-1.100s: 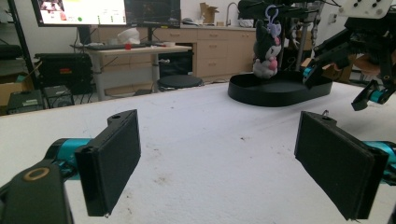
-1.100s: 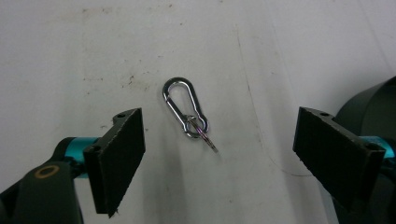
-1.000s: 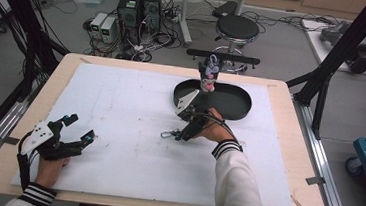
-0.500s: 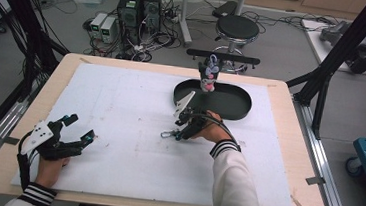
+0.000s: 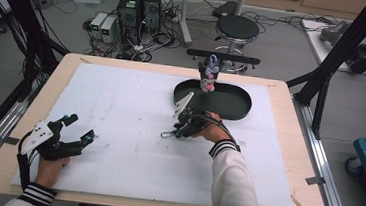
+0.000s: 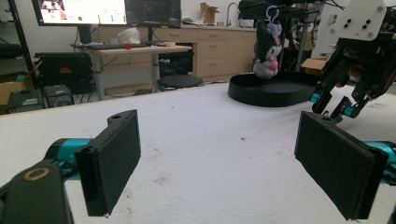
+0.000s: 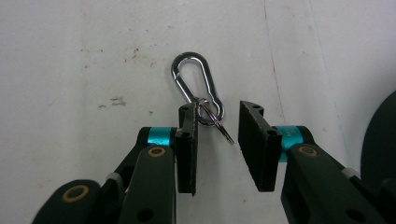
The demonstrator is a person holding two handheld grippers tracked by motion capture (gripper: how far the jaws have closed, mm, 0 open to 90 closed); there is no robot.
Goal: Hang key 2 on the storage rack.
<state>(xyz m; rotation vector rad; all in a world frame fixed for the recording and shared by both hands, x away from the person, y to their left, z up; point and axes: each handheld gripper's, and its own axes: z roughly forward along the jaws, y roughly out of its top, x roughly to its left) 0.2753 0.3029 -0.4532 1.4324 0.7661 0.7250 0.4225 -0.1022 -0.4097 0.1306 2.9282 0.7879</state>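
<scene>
White foam covers the desk (image 5: 121, 92); right tool (image 7: 217, 140), just narrowing, straddles the carabiner (image 7: 196, 84) unclamped; next, pinch it. Left tool (image 6: 219, 158) gapes idle.

On the white mat (image 5: 121, 102), the right gripper (image 5: 172, 132) points down at a small metal carabiner (image 5: 166, 134) near the middle, its jaws just closing. The left gripper (image 5: 79, 128) rests near the front left corner. A black tray (image 5: 231, 104) sits toward the far edge, holding a plush toy (image 5: 208, 75).

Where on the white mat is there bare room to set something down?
The white mat is bare between the left gripper and the carabiner, and across its near edge. It is crowded around the black tray, plush toy and right gripper.
</scene>
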